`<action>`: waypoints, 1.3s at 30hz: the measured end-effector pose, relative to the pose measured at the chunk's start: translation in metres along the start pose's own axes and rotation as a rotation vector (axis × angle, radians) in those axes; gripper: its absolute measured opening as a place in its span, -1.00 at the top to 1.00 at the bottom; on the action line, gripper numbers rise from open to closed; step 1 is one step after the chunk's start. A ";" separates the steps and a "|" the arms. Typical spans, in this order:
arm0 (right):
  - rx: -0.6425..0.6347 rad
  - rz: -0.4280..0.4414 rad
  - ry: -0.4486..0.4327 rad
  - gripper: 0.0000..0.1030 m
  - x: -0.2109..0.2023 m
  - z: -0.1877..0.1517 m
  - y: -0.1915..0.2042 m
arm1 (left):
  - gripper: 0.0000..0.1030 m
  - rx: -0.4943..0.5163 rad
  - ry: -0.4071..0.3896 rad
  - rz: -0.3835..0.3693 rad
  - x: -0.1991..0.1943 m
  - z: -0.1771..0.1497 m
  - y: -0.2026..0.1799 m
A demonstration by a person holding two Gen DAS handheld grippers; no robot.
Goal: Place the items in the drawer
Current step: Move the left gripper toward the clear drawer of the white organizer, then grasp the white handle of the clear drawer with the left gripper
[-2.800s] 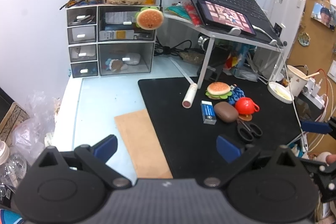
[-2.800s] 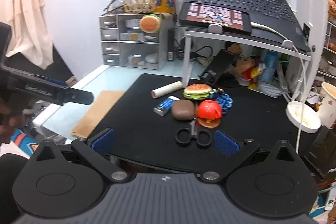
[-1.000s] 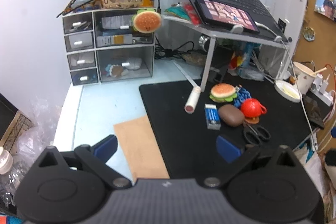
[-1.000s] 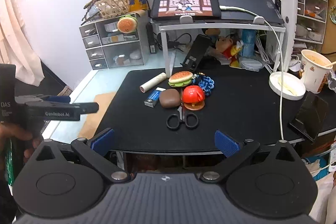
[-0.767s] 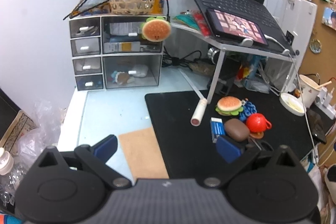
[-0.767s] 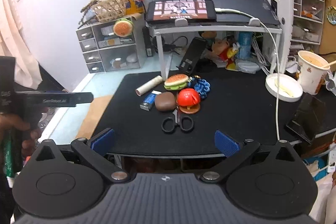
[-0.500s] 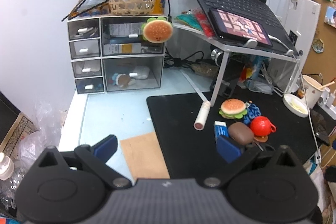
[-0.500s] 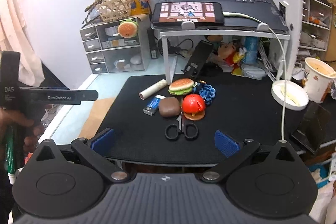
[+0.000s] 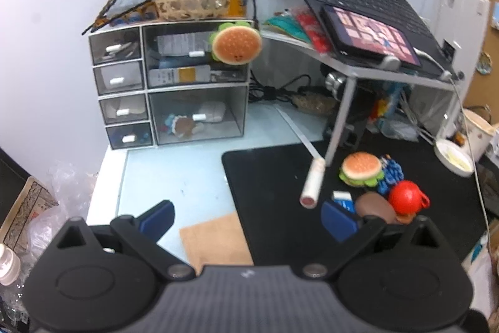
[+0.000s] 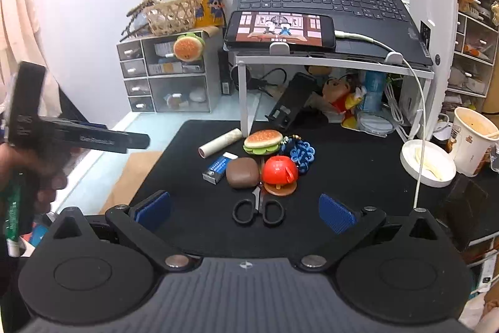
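Two grippers are up in the air, and both have their blue pads spread wide with nothing between them. The left gripper [image 9: 246, 217] hangs over the pale desk and a flat brown card [image 9: 215, 239]. The right gripper [image 10: 244, 208] hangs over the near edge of the black mat [image 10: 343, 164].

Closest on the mat is one pair of black scissors [image 10: 258, 209], with round handles toward the camera and blades pointing away. Just past them sit one smooth brown case [image 10: 242, 173], one shiny red round toy [image 10: 279, 170] and one small blue and white box [image 10: 218, 166]. Behind those are one toy burger [image 10: 262, 142], a bunch of blue beads [image 10: 301, 153] and one pale tube [image 10: 220, 142], lying slanted with its long side pointing away to the right.

Far back by the wall stands one clear plastic drawer unit [image 9: 170, 83]. It has four small drawers and two big ones, all pushed in. A second burger toy [image 9: 236, 45] sticks to its front.
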State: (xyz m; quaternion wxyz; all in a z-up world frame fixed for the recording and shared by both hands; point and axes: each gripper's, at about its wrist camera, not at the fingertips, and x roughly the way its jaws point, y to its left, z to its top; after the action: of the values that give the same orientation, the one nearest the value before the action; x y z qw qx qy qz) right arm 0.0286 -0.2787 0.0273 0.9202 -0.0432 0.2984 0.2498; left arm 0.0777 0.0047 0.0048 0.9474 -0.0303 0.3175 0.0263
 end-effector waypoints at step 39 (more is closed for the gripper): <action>-0.012 0.071 0.026 -1.00 0.043 0.011 -0.046 | -0.19 -0.094 -0.017 0.111 0.108 0.085 0.024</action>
State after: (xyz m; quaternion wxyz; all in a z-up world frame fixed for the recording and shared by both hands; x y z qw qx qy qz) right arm 0.0867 -0.2978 0.0087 0.9064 -0.0415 0.3103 0.2835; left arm 0.2134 0.0383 0.0067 0.9447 -0.0568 0.3090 0.0938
